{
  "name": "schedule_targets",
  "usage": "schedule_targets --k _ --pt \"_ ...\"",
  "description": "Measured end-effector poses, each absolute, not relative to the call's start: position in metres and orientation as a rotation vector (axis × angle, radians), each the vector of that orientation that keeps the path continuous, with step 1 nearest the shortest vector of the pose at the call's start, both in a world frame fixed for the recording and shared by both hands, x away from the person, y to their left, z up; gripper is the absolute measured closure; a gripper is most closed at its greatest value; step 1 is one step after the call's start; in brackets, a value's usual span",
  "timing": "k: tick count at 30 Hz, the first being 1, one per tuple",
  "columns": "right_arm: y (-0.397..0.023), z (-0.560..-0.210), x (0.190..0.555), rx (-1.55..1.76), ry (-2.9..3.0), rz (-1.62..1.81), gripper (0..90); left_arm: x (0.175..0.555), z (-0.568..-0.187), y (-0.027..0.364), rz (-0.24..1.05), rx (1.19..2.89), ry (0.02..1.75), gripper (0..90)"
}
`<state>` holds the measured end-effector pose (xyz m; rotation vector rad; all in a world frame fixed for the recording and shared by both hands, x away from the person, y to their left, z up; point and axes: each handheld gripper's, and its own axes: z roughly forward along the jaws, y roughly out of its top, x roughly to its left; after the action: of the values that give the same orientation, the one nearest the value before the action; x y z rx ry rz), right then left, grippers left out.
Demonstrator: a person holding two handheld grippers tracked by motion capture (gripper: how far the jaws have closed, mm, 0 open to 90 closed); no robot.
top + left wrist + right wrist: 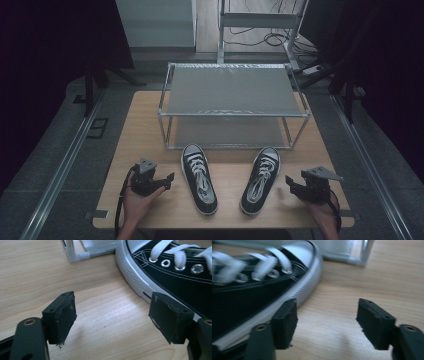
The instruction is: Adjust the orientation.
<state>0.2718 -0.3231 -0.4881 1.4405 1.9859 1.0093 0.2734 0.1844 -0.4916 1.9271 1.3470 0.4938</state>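
Note:
Two black canvas sneakers with white laces and white toe caps lie side by side on the wooden table, toes pointing at the rack. Just left of the left sneaker [199, 179] is my left gripper [169, 180], its jaws aimed at the shoe's side. In the left gripper view the left gripper [112, 317] stands open over bare wood, with the sneaker's white rubber sole [132, 277] beside the right jaw. My right gripper [290, 183] sits just right of the right sneaker [260, 180]. In its own view the right gripper [327, 320] is open, and the blurred sneaker [249, 297] lies along the left jaw.
A two-shelf metal rack [232, 107] with grey mesh shelves stands on the far half of the table [150, 130], right behind the toes. Its near legs show in the left gripper view [72, 255] and the right gripper view [364, 252]. The table's front edge runs just under my hands.

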Motion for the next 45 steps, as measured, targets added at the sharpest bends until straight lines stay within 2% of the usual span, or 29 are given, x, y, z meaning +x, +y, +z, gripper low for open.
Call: schedule_targets --k 1,2,3,6,8,10,11,13,16,23,34,45 --pt "-0.323 -0.488 0.272 1.441 1.986 1.009 36.4 0.273 -0.492 0.184 0.494 1.927 1.347 21.4" --pt "-0.323 -0.485 0.269 1.436 1.987 1.030 38.9 0.272 -0.489 0.182 0.512 1.943 1.333 21.4" --pt "-0.321 -0.477 0.264 1.414 2.004 1.094 45.5 0.269 -0.486 0.180 0.515 1.950 1.317 20.9" --pt "-0.319 -0.470 0.258 1.391 2.010 1.140 50.3 0.267 -0.482 0.177 0.482 1.951 1.294 20.4" --pt "-0.309 -0.455 0.247 1.314 2.047 1.233 63.0 0.265 -0.479 0.176 0.474 1.946 1.281 20.4" --pt "-0.302 -0.447 0.242 1.267 2.085 1.287 71.4 0.265 -0.478 0.175 0.459 1.938 1.279 20.4" --pt "-0.302 -0.447 0.242 1.267 2.085 1.287 71.4 0.265 -0.478 0.175 0.459 1.938 1.279 20.4" --pt "-0.290 -0.440 0.235 1.202 2.133 1.336 80.4 0.265 -0.477 0.175 0.450 1.942 1.279 20.4" --pt "-0.264 -0.434 0.227 1.109 2.216 1.379 88.7 0.264 -0.477 0.174 0.439 1.942 1.280 20.4" --pt "-0.228 -0.436 0.219 1.018 2.321 1.374 89.9 0.263 -0.475 0.174 0.424 1.937 1.281 20.4" --pt "-0.163 -0.467 0.214 0.932 2.504 1.290 90.0 0.261 -0.473 0.172 0.419 1.949 1.273 20.4" --pt "-0.136 -0.484 0.211 0.948 2.520 1.214 90.0 0.261 -0.473 0.172 0.416 1.950 1.269 20.4"
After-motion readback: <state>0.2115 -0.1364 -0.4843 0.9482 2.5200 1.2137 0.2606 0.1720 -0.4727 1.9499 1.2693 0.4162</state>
